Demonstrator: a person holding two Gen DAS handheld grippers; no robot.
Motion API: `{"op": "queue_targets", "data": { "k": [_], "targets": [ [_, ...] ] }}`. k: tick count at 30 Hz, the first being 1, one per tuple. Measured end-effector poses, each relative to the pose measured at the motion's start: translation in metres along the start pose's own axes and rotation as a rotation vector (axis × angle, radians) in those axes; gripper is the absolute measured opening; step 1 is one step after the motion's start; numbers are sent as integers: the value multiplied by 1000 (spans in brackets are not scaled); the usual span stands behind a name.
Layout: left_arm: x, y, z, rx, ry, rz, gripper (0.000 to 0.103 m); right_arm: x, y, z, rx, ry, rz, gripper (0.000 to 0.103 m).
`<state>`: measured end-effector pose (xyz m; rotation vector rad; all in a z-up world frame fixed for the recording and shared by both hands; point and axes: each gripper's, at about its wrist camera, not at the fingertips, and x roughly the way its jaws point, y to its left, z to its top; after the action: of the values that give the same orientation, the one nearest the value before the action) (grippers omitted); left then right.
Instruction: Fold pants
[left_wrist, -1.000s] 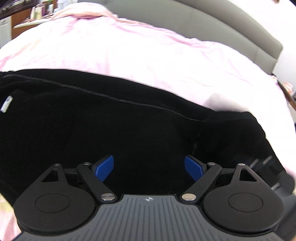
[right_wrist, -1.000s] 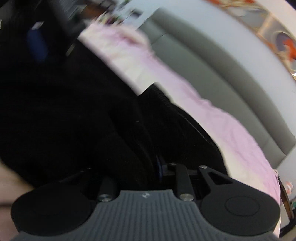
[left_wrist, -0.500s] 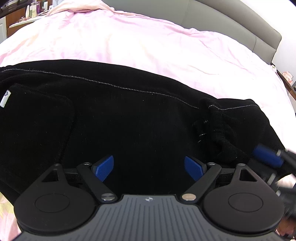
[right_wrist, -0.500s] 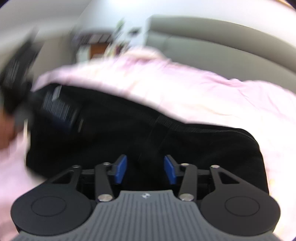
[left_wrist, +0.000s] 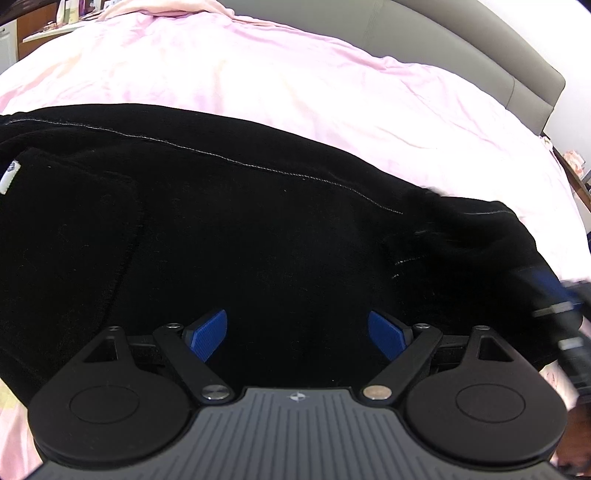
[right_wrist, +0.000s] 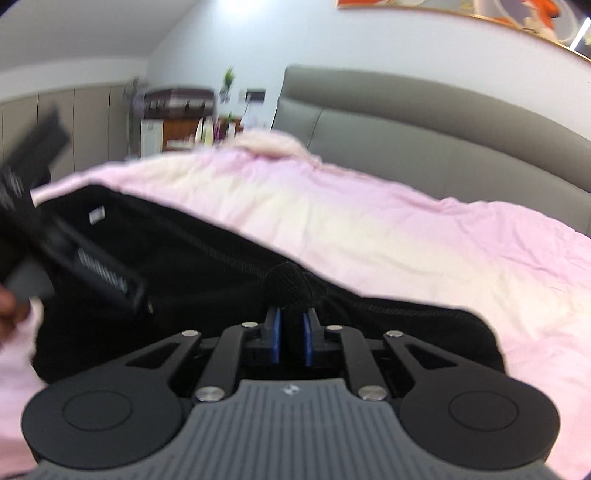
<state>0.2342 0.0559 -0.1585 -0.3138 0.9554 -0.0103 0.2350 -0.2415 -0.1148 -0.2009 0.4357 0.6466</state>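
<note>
The black pants (left_wrist: 258, 236) lie spread out on the pink blanket (left_wrist: 332, 85) of the bed. The left hand-held gripper (left_wrist: 297, 334) hangs just over the middle of the pants. Its blue fingers (left_wrist: 207, 334) are wide apart and hold nothing. The right hand-held gripper (right_wrist: 291, 334) is at the edge of the pants. Its blue fingers (right_wrist: 275, 332) are pressed together on a bunched-up bit of the black cloth. A gray headboard (right_wrist: 424, 122) stands behind the bed.
</note>
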Motion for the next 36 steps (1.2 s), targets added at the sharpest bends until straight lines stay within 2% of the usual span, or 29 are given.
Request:
{"op": "queue_targets", "data": {
  "k": [2,4,6,9,10,11,13,14,17,20,23,25,29,31,33,36],
  "targets": [
    [0,1,1,8,-2,6,101,-11,-2,4,0,-22,22,8],
    [0,1,2,11,-1,10,101,-14,4,4,-54,9,35,8],
    [1,0,2,6,0,8,101,-2,17,-7,-126,93,44,8],
    [4,-7,1,2,6,-3,101,26,35,-49,-244,249,46,12],
    [4,-9,2,1,7,-10,101,33,37,-59,-263,269,43,12],
    [6,-13,2,4,7,-19,101,28,35,-67,-260,267,46,15],
    [10,-20,5,13,13,-41,101,20,33,-61,-248,247,36,22],
    [12,-23,7,17,16,-54,101,18,34,-59,-263,218,24,35],
    [11,-29,12,31,5,-59,101,9,41,-57,-287,164,86,45],
    [11,-27,10,21,6,-60,101,23,54,-65,-373,200,15,43],
    [16,-26,6,25,20,-45,101,37,58,-72,-408,230,13,50],
    [17,-28,2,34,29,-39,101,43,62,-71,-441,253,20,51],
    [22,-31,-5,117,58,1,101,45,72,-68,-515,261,-6,40],
    [27,-38,-8,187,73,29,102,45,70,-64,-471,239,-20,32],
    [32,-40,-11,223,73,40,103,39,47,-49,-292,177,-23,23],
    [41,-26,-13,144,69,-9,103,15,19,-22,-71,14,-41,22]
  ]
}}
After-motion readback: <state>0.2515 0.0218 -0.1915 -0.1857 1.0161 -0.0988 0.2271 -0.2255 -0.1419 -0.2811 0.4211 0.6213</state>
